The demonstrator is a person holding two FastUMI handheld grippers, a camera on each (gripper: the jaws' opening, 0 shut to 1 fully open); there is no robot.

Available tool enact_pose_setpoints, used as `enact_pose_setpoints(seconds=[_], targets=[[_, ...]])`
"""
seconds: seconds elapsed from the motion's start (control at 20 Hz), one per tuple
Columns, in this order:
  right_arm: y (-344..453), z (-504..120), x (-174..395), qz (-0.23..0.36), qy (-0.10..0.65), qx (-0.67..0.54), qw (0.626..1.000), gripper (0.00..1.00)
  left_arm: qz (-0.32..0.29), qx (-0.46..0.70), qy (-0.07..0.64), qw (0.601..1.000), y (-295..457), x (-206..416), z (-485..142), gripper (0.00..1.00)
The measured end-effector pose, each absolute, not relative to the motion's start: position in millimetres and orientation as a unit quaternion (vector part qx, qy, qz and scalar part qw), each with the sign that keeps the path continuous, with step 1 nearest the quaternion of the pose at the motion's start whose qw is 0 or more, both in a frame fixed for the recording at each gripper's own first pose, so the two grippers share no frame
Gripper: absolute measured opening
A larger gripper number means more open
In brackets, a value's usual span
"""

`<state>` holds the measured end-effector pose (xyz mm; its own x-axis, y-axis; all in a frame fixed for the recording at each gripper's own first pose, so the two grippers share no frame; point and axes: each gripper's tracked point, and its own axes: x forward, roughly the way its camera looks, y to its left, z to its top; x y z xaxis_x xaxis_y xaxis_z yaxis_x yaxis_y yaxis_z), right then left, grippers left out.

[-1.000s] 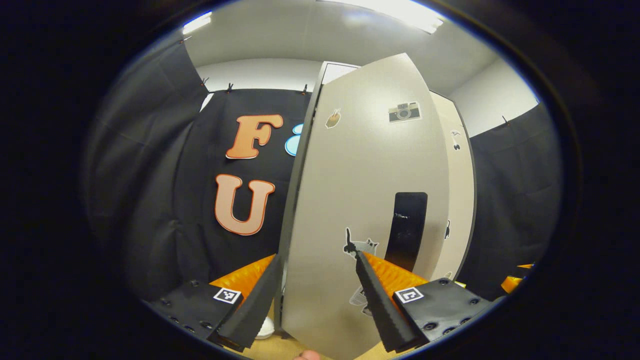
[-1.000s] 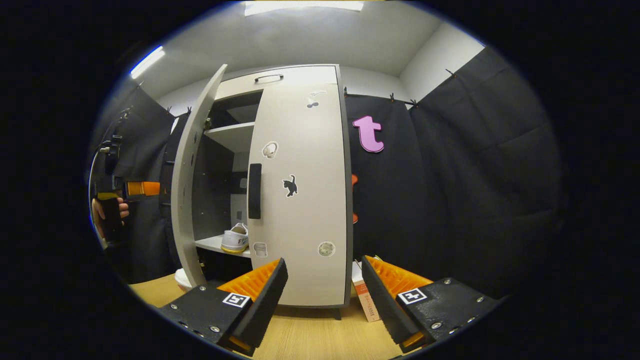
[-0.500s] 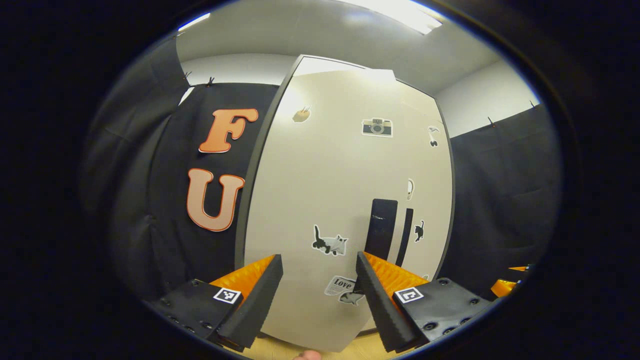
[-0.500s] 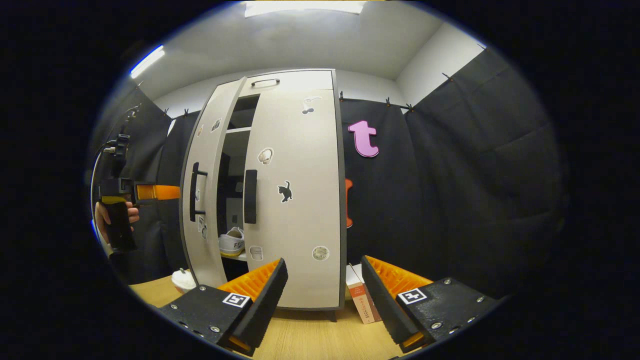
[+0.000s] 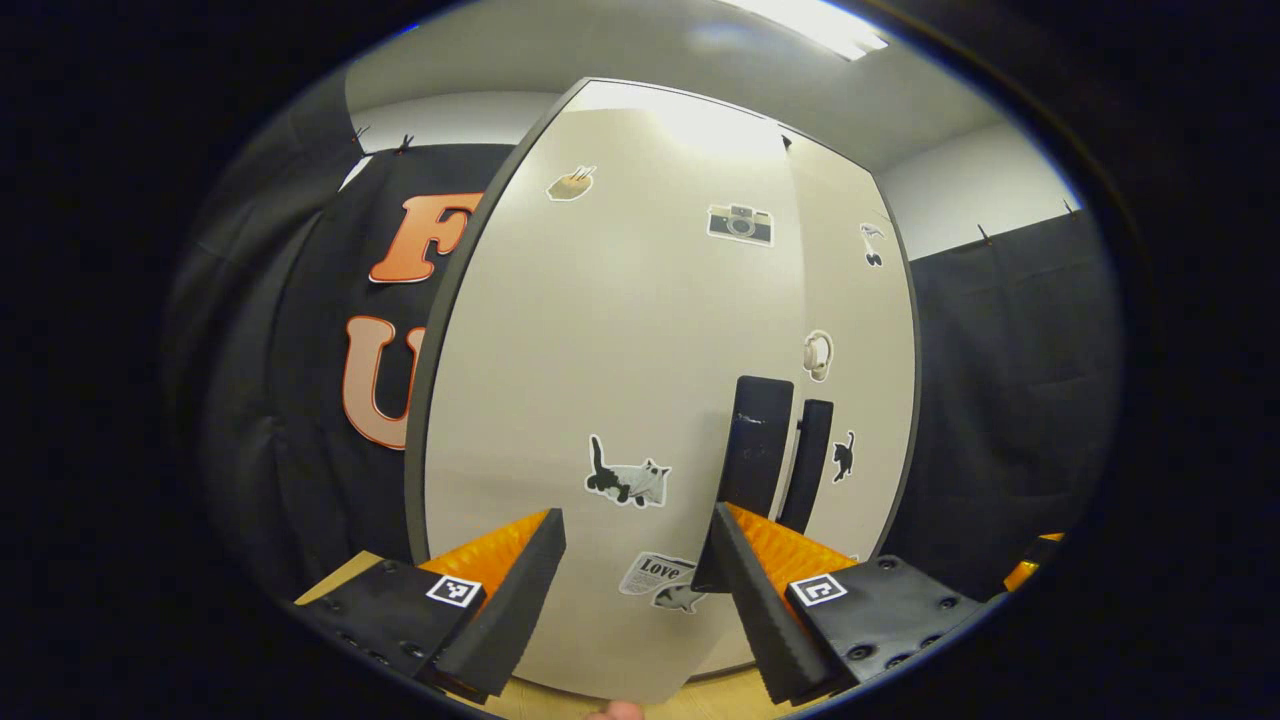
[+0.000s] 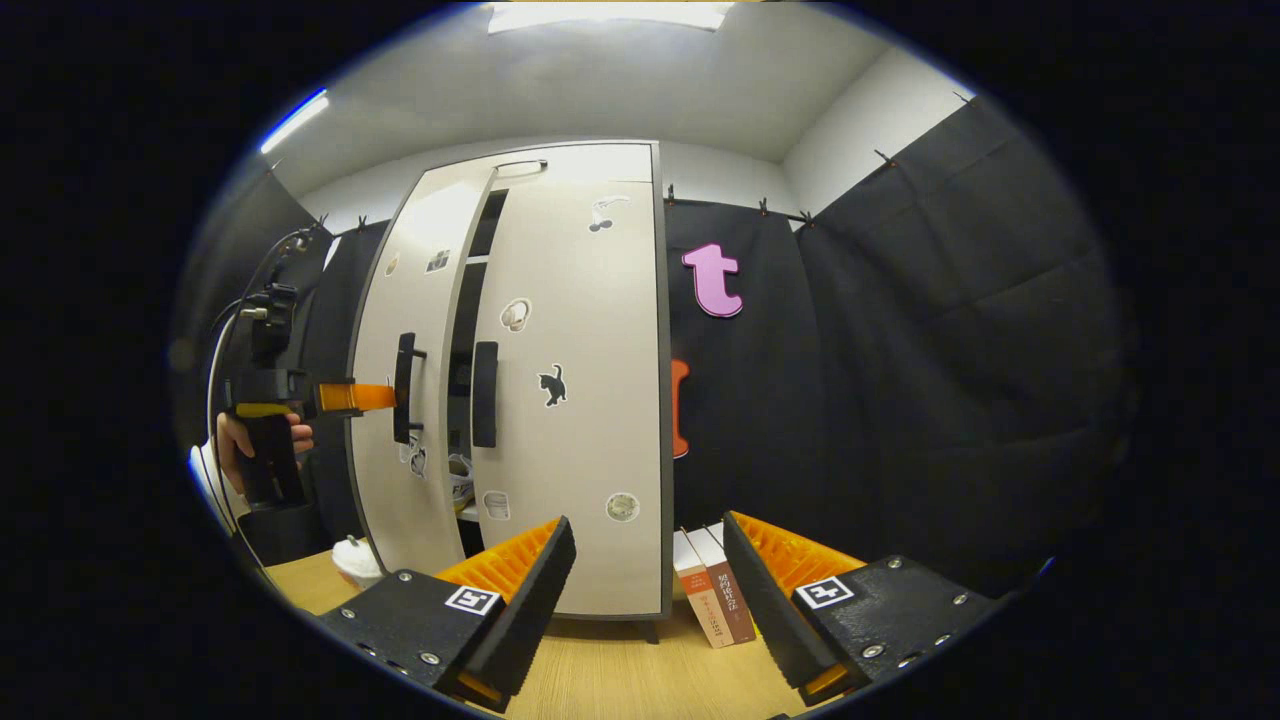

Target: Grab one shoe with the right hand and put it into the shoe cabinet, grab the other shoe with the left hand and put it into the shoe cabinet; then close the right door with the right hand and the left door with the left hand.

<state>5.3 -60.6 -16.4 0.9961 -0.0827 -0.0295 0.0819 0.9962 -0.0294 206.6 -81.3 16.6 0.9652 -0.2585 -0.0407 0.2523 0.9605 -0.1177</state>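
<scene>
The left tool [image 6: 385, 397], fingers apart and holding nothing, pushes the left door [image 6: 400, 330] almost shut over a shoe [image 6: 461, 478] on the shelf, while the right tool [image 6: 645, 590] waits wide, empty, near the closed right door [image 6: 580, 380].

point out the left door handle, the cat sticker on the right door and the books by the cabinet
left door handle [image 6: 403, 388], right gripper view, middle of the bar
cat sticker [image 6: 551, 384], right gripper view, its body
books [image 6: 712, 586], right gripper view, their spines
</scene>
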Motion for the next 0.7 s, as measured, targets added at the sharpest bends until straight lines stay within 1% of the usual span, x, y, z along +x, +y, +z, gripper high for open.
enact_pose_setpoints(seconds=[0.05,0.1,0.15,0.2,0.25,0.3,0.7], targets=[[-63.1,-15.8,5.3,-0.044,0.015,-0.015,0.999,0.92,-0.127,-0.051,0.028,0.990,-83.8,209.8,15.6,0.96],[-65.9,-14.7,5.0,-0.047,0.013,-0.016,0.999,0.92,-0.127,-0.047,0.028,0.990,-87.7,214.1,13.8,0.99],[-67.7,-13.3,5.7,-0.049,0.012,-0.017,0.999,0.92,-0.128,-0.043,0.025,0.991,-89.3,215.3,14.1,0.99],[-69.7,-12.3,5.8,-0.051,0.010,-0.016,0.999,0.92,-0.128,-0.041,0.024,0.991,-90.1,217.7,13.2,0.96],[-72.1,-12.5,5.7,-0.053,0.010,-0.016,0.998,0.92,-0.128,-0.042,0.023,0.991,-91.1,219.3,12.9,0.99],[-73.4,-12.8,5.7,-0.054,0.012,-0.016,0.998,0.92,-0.128,-0.045,0.024,0.990,-91.7,222.0,12.9,0.96],[-74.4,-12.7,6.0,-0.053,0.014,-0.016,0.998,0.92,-0.125,-0.058,0.031,0.990,-95.2,230.3,7.4,0.96]])
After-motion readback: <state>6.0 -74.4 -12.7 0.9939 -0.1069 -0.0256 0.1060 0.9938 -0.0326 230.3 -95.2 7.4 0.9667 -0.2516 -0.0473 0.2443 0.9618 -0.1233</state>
